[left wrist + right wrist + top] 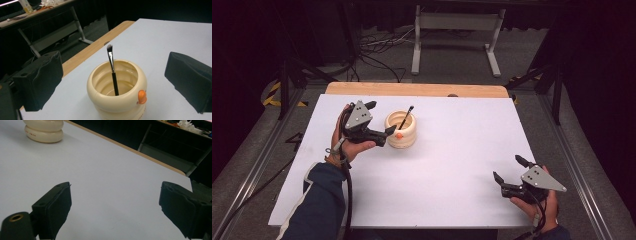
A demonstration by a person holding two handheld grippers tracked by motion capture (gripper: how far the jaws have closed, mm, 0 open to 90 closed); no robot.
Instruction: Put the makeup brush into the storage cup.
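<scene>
A cream ribbed pot [401,130] with an orange knob [141,96] stands on the white table toward the back left. A black makeup brush [112,69] leans inside it, bristles up. My left gripper [380,118] is open just left of the pot, its jaws spread to either side of it without touching. The pot's rim [117,65] sits between those jaws in the left gripper view. My right gripper [507,168] is open near the table's front right with nothing between its jaws. The pot's base [43,131] lies far off in the right gripper view.
The white board [452,150] covers a wooden tabletop [417,89] whose strip shows at the back. A metal frame leg [417,45] and cables [377,50] lie on the floor beyond. Dark rails run along both sides.
</scene>
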